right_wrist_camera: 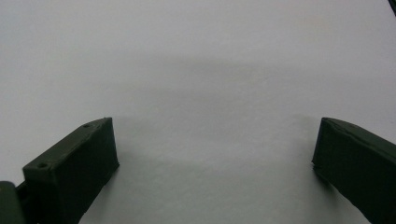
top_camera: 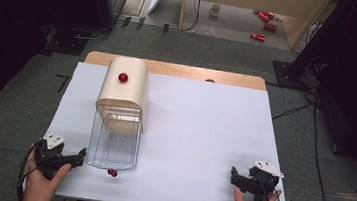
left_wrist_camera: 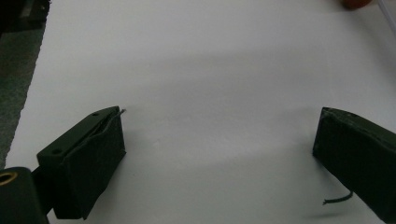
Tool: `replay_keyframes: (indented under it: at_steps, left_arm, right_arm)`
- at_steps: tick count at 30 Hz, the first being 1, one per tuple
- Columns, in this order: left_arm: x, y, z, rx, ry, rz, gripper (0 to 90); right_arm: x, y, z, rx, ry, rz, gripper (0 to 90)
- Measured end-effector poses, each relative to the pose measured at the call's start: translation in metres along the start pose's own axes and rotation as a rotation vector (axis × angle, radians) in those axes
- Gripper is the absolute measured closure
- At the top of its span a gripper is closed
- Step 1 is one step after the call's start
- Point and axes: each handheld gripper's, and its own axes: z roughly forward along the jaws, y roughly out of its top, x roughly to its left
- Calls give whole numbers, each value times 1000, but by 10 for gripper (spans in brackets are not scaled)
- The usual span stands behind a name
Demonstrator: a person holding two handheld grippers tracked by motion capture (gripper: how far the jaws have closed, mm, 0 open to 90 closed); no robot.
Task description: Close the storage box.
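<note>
A cream box with a curved top (top_camera: pixel 125 90) stands on the white table sheet (top_camera: pixel 203 128) at the left, a red knob (top_camera: pixel 123 77) on its top. A clear drawer (top_camera: pixel 114 144) is pulled out of its front toward me, with a red knob (top_camera: pixel 112 173) at its near end. My left gripper (top_camera: pixel 73 160) rests on the sheet just left of the drawer, open, nothing between its jaws. In the left gripper view its fingers (left_wrist_camera: pixel 88 163) stand wide apart over bare sheet. My right gripper (top_camera: pixel 234 179) lies near the front right edge, open and holding nothing; its fingers (right_wrist_camera: pixel 77 168) are spread.
The wooden table's far edge (top_camera: pixel 179 70) shows beyond the sheet. On the floor behind lie a mug (top_camera: pixel 215 10) and several red cans (top_camera: pixel 265 19). Dark equipment and cables (top_camera: pixel 313 94) flank the table. Bare white sheet stretches between the drawer and the right gripper.
</note>
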Motion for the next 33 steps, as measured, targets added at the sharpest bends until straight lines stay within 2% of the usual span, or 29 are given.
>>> replay_keyframes:
  at_steps: [8,10,13,20,33]
  left_arm:
    - [0,0,0,1,1,1,23]
    - [0,0,0,1,0,1,23]
    - [0,0,0,1,0,1,23]
    - [0,0,0,1,1,1,23]
    - [0,0,0,1,1,1,23]
  right_arm:
    - [0,1,0,4,-2,1,0]
    - [3,0,-2,3,-20,24,0]
    - [11,2,-6,4,16,32,1]
    - [47,13,-23,-76,79,-20,4]
    - [127,37,-38,-113,237,-139,4]
